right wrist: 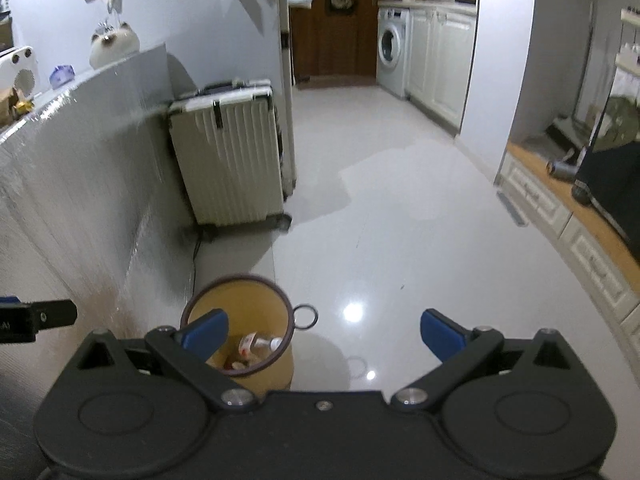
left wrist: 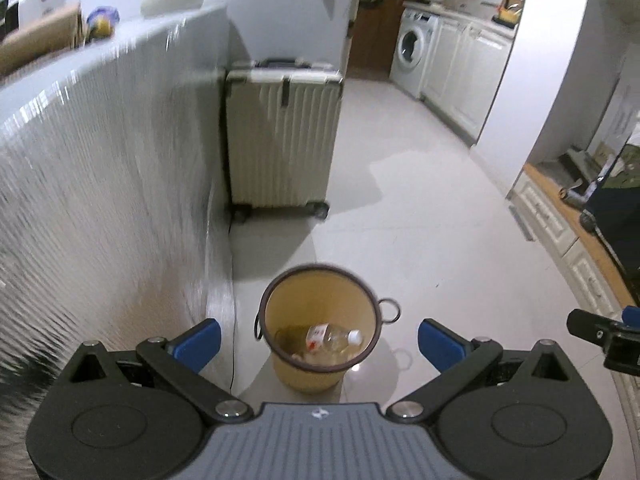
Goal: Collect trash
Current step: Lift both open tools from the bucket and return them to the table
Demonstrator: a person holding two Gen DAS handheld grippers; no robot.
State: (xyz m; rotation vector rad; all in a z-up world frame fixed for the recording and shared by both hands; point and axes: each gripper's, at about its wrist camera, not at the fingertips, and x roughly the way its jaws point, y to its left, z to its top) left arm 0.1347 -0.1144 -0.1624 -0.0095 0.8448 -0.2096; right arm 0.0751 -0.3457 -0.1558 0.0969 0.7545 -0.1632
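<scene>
both tongs hang released and hold nothing above the glossy white tile floor (right wrist: 400, 240). the left gripper (left wrist: 320, 342), blue pads spread wide, hovers over the round tan waste bin with a dark brown rim (left wrist: 280, 308). inside lies 1 clear plastic bottle with a white cap (left wrist: 334, 338). the right gripper (right wrist: 324, 338) is just right of the bin. a ribbed cream suitcase (left wrist: 280, 136) stands beyond, against the grey wall.

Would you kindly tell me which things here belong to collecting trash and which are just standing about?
Part of the job:
- trash bin
- plastic bottle lying inside it
- left tongs, open
- right tongs, open

Just standing about:
- suitcase
- washing machine
- white cabinets
</scene>
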